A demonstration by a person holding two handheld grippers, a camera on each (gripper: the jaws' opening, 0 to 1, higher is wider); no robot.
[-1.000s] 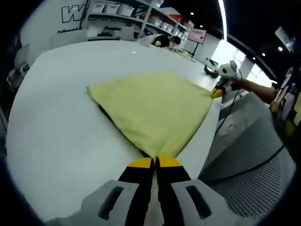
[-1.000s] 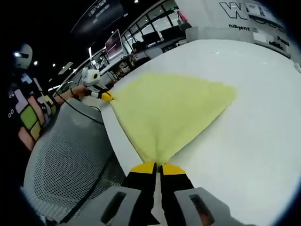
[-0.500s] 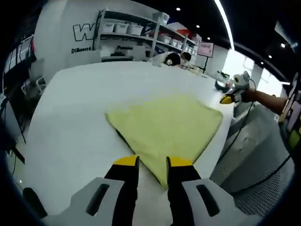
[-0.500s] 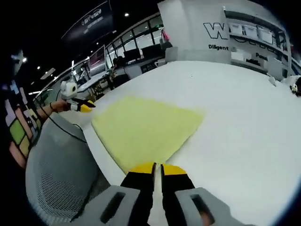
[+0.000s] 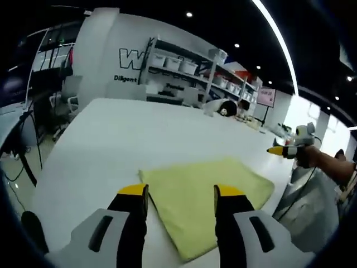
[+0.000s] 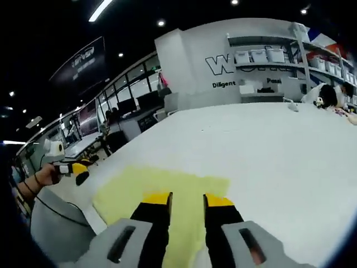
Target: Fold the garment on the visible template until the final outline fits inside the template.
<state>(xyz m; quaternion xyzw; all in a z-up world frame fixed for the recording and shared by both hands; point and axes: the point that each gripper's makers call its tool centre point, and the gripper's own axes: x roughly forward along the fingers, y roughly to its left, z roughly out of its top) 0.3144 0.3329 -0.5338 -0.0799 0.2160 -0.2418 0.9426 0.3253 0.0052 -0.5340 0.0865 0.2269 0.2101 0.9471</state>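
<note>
In the left gripper view, the white table (image 5: 106,139) stretched away toward shelves (image 5: 184,67) holding bins along the far wall. The left gripper (image 5: 181,195) rose from the bottom with its yellow-tipped jaws spread apart and holding nothing. Beyond and between those jaws lay the yellow garment (image 5: 206,195), folded flat on the table near its close edge. Farther right, the right gripper (image 5: 277,151) showed in a person's hand (image 5: 312,156), off the table edge and apart from the garment; whether its jaws were open could not be told from there.

In the right gripper view, the left gripper (image 6: 78,170) appeared at the far left in a hand (image 6: 47,176), clear of the cloth. The garment (image 6: 139,187) lay flat on the table (image 6: 268,151), and the right gripper (image 6: 187,198) stood above it with jaws spread and empty. Shelves (image 6: 273,61) stood against the back wall.
</note>
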